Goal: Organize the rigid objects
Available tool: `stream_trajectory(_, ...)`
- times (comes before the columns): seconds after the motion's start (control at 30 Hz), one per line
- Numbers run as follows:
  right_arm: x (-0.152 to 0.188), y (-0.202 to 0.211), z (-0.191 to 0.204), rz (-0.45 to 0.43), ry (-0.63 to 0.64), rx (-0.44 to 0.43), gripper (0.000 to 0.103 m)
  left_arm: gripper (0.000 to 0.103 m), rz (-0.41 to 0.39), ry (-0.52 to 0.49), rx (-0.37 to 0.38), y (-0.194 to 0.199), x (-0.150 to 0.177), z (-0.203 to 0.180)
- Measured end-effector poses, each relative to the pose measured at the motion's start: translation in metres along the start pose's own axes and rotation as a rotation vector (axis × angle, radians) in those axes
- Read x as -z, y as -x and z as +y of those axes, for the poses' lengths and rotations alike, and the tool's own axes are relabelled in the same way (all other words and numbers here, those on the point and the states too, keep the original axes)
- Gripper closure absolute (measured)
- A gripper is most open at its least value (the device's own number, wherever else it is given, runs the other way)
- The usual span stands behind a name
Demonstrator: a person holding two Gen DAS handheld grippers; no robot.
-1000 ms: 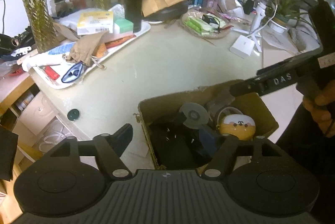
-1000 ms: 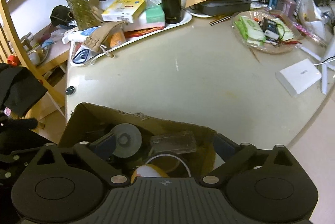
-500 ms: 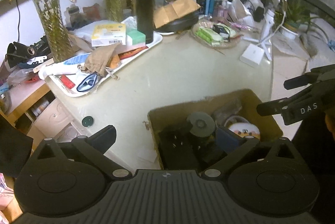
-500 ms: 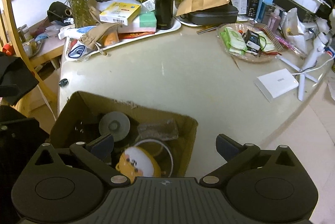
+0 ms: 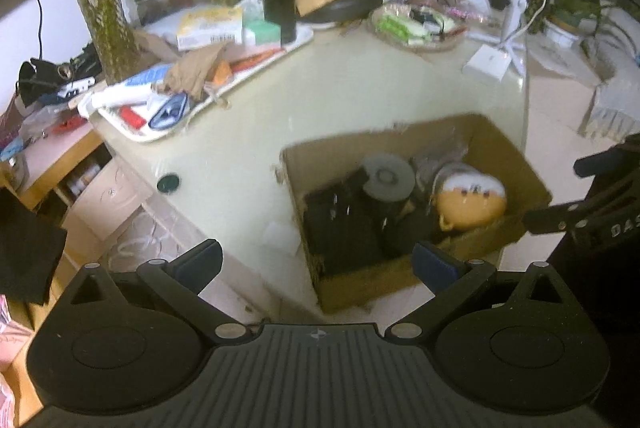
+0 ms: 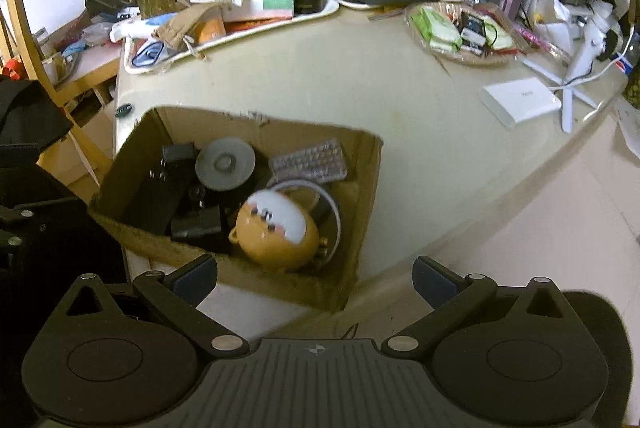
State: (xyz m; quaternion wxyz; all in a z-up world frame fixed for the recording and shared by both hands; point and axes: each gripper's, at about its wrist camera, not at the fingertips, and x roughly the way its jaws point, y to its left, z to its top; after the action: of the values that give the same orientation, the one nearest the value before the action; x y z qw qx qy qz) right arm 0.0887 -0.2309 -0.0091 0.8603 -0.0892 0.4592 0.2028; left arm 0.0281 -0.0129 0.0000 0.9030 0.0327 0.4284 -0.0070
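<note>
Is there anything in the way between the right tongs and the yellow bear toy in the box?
Nothing visible blocks it. The right tongs stand open and empty just past the brown cardboard box's near wall. The round yellow bear-faced toy lies uncovered on top, beside a grey disc.

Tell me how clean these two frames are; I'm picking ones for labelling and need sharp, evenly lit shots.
Left wrist view: motion-smeared, the cardboard box and yellow bear toy soft-edged, dim corners. Right wrist view: sharper, the blister pack readable, though the box's near wall blurs. Both bend the table edge with fisheye curvature.
</note>
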Motion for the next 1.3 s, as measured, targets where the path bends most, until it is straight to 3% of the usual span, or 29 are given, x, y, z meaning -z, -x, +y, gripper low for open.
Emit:
stream_trajectory(0.33,0.015,-0.006,0.008,0.015,0.045,0.055,0.0,0.0,0.066,0.019,-0.014,-0.01,0.016,0.001)
stream_trajectory(1.3,0.02,-0.001,0.013,-0.01,0.07,0.075,0.0,0.0,0.065,-0.012,-0.017,-0.008,0.02,-0.005)
